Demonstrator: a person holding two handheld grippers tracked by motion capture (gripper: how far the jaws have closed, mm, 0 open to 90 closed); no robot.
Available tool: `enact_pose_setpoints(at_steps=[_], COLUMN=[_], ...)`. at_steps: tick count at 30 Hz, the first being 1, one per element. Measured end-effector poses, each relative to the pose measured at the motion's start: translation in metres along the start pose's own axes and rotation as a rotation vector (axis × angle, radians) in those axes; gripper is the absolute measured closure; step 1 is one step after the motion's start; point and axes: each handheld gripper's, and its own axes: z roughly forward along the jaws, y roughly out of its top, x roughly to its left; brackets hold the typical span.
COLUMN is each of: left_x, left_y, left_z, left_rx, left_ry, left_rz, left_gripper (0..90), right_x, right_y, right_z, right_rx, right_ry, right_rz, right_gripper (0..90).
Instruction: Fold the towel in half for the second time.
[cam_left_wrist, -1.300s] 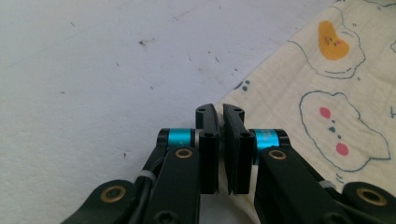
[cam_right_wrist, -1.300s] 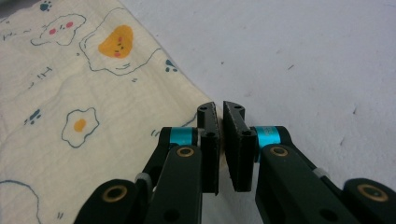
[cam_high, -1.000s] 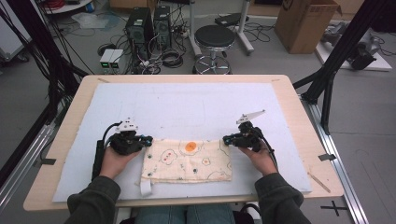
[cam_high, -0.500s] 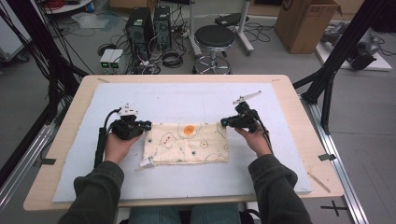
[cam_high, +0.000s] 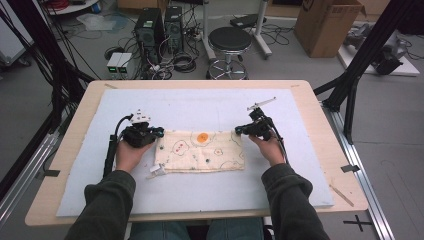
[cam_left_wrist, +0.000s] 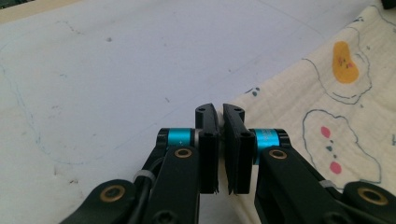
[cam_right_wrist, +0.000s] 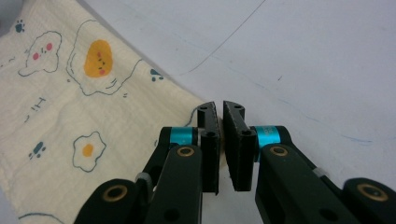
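High view: the left gripper (cam_high: 156, 133) and right gripper (cam_high: 240, 131) each pinch a far corner of the printed cloth (cam_high: 200, 152) on the worktop (cam_high: 200, 85).

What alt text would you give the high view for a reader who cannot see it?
A person at a table holds a cream printed cloth by its two far corners, the left gripper and right gripper each shut on a corner. The folded cloth lies flat on a pale blue mat covering the wooden table.
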Motion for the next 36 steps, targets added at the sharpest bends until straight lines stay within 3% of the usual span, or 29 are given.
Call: enact_pose_setpoints(at_steps=[5,10,15,19,22,24,27,36], left_x=[-0.005,-0.007,-0.011,-0.014,-0.016,-0.018,-0.019,-0.028], left_y=[-0.001,-0.008,-0.008,-0.010,-0.012,-0.014,-0.017,-0.022], left_z=[-0.006,-0.013,-0.019,-0.022,-0.025,-0.027,-0.031,-0.038], left_rx=[-0.005,0.004,-0.022,-0.031,-0.029,-0.034,-0.034,-0.039], left_ry=[-0.003,-0.008,-0.015,-0.029,-0.034,-0.032,-0.037,-0.050], left_rz=[0.022,0.020,0.039,0.051,0.064,0.066,0.071,0.091], left_gripper=[84.4,84.5,84.5,84.5,84.5,84.5,84.6,84.5], right_x=[0.005,0.007,0.014,0.014,0.018,0.024,0.030,0.029], right_y=[0.000,-0.004,-0.002,-0.003,-0.003,-0.002,-0.001,-0.019], right_z=[-0.007,-0.005,-0.010,-0.020,-0.023,-0.024,-0.026,-0.027], right_rx=[-0.027,-0.009,-0.014,-0.045,-0.032,-0.041,-0.044,-0.056], right_ry=[0.009,0.022,0.013,0.032,0.012,-0.012,-0.024,0.037], right_rz=[-0.017,-0.006,-0.036,-0.023,-0.062,-0.125,-0.168,-0.125], right_gripper=[85.2,85.1,85.1,85.1,85.0,85.0,85.0,85.0])
